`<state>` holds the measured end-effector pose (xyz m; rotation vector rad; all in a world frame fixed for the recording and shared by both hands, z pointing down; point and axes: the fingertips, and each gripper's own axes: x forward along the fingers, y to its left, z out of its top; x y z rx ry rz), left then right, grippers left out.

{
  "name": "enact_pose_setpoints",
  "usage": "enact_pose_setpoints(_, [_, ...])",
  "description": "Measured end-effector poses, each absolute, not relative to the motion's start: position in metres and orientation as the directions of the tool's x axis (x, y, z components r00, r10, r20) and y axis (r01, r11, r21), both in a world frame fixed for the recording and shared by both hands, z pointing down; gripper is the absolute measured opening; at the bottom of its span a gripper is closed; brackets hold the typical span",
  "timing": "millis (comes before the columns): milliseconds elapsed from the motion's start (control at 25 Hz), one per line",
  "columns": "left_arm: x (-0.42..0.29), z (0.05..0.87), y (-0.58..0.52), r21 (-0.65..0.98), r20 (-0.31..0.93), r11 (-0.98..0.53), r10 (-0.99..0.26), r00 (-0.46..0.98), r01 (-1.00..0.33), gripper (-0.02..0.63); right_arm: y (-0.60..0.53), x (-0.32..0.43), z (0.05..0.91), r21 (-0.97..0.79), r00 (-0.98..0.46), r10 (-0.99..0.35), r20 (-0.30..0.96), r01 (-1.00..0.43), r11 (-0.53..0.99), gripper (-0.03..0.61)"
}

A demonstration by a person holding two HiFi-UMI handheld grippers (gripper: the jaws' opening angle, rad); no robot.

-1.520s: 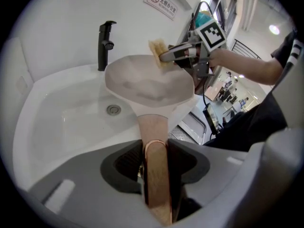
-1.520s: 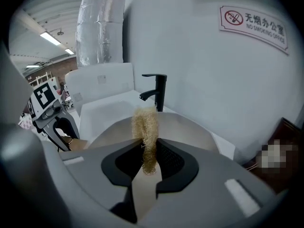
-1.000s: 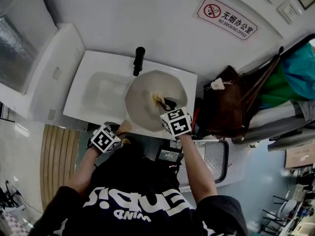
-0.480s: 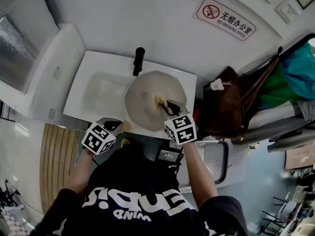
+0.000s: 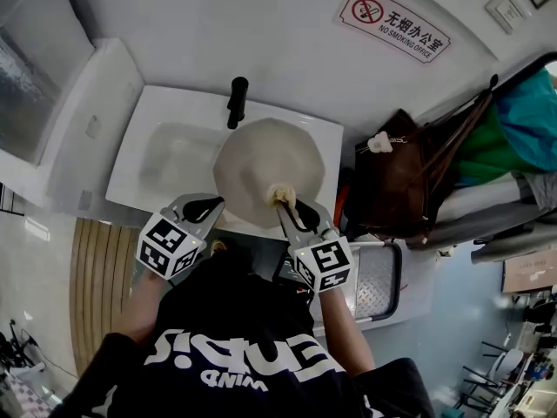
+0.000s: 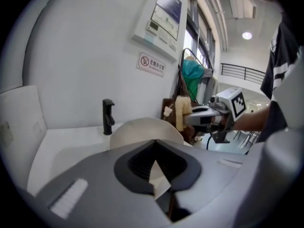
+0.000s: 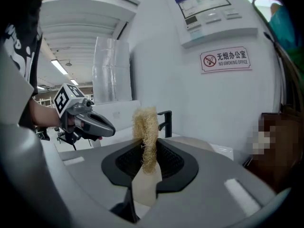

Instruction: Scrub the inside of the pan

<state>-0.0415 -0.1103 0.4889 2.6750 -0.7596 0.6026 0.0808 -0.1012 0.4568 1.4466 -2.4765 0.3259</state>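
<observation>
Sink [image 5: 155,159] half hidden under pan [image 5: 265,168]; right claw [image 5: 285,202] pinches scrubber [image 7: 146,137].

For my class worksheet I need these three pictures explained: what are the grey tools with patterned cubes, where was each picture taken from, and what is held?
A person stands at a white sink with a black tap, holding a two-jaw gripper in each hand; the cubes belong to them. One picture looks down from a head camera; the others look along each gripper's jaws. A beige pan rests on the sink. The right gripper pinches a fibrous scrubber; the left gripper is shut on nothing.
</observation>
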Motion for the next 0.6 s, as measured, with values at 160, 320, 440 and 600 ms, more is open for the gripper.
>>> enact_pose_setpoints(160, [-0.033, 0.468, -0.115, 0.134, 0.348, -0.814, -0.496, 0.796, -0.566, -0.005, -0.091, 0.082, 0.446, -0.079, -0.463, -0.854, 0.239, -0.885, 0.458, 0.075])
enact_pose_setpoints(320, [-0.031, 0.461, -0.119, 0.096, 0.278, -0.799, -0.552, 0.786, -0.594, -0.005, -0.084, 0.084, 0.442, -0.095, -0.452, -0.874, 0.18, -0.892, 0.442, 0.074])
enact_pose_setpoints(440, [-0.032, 0.465, -0.121, 0.087, 0.274, -0.788, -0.57, 0.775, -0.61, -0.005, -0.081, 0.084, 0.442, -0.104, -0.457, -0.875, 0.16, -0.889, 0.445, 0.074])
enact_pose_setpoints(600, [-0.035, 0.465, -0.123, 0.079, 0.27, -0.771, -0.594, 0.758, -0.632, -0.005, -0.082, 0.085, 0.442, -0.103, -0.455, -0.876, 0.159, -0.89, 0.443, 0.074])
